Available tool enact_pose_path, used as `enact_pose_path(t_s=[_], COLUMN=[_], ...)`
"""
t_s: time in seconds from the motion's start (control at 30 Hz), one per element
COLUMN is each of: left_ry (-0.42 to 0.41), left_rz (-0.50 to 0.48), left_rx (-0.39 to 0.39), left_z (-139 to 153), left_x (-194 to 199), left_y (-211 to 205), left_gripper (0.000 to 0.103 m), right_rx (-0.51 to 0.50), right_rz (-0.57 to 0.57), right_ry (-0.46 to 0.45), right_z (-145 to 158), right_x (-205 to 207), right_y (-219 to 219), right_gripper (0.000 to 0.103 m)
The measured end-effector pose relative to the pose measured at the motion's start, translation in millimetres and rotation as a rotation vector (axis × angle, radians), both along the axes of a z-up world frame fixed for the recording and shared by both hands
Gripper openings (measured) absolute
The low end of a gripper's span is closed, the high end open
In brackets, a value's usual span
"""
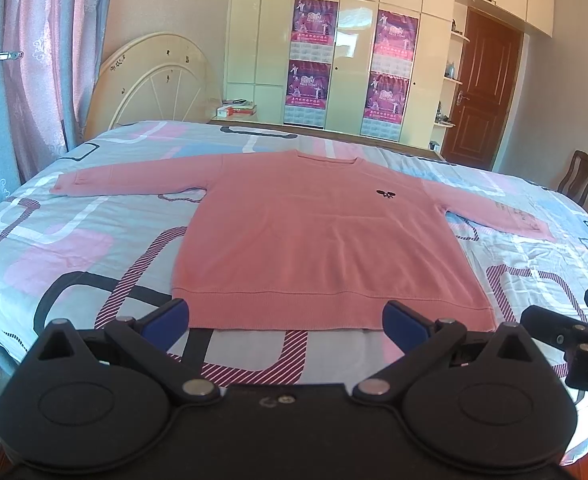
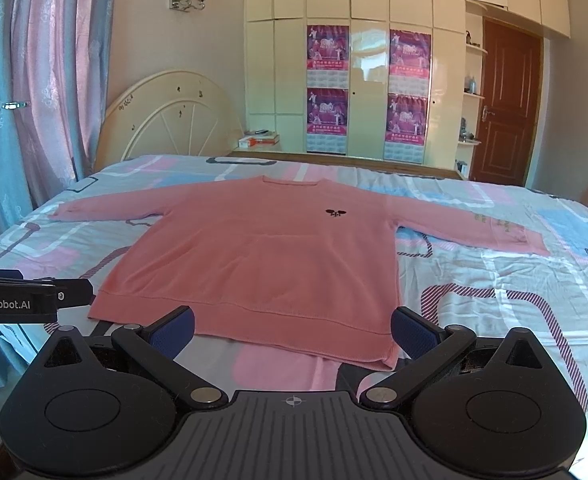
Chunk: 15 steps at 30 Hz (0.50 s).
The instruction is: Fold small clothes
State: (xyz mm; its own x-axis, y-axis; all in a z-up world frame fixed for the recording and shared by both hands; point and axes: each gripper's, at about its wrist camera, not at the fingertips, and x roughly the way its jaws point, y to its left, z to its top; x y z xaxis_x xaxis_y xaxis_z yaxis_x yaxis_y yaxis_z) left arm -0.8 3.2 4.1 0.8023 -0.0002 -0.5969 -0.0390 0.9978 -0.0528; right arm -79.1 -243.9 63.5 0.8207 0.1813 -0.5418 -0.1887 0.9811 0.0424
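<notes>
Curtains hang at my far left, then a cream headboard, a wardrobe carrying four purple posters, a brown door and a wooden chair cut off by the frame edge. One pink sweater lies flat, front up, on the patterned bedsheet, both sleeves spread, hem nearest me; nothing sits on it. My left gripper is wide open over the hem's left part, holding nothing, blue pads apart. My right gripper is equally wide open and empty at the hem's right corner. I cannot tell whether either one touches the cloth. Small items on the bedside stand are too blurred to name. The sleeve print is unreadable.
</notes>
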Motion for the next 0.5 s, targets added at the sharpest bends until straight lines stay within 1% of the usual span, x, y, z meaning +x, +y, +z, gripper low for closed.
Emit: enact_pose_path(t_s=[0.5], left_ry=[-0.003], left_rz=[-0.001], left_rx=[-0.003], left_z=[1.2], left_x=[-0.5], left_y=[1.0], left_gripper=[0.103], right_rx=[0.002], right_rz=[0.000], right_ry=[-0.008], right_z=[3.0], right_x=[-1.4], right_y=[5.1], right_gripper=[0.103])
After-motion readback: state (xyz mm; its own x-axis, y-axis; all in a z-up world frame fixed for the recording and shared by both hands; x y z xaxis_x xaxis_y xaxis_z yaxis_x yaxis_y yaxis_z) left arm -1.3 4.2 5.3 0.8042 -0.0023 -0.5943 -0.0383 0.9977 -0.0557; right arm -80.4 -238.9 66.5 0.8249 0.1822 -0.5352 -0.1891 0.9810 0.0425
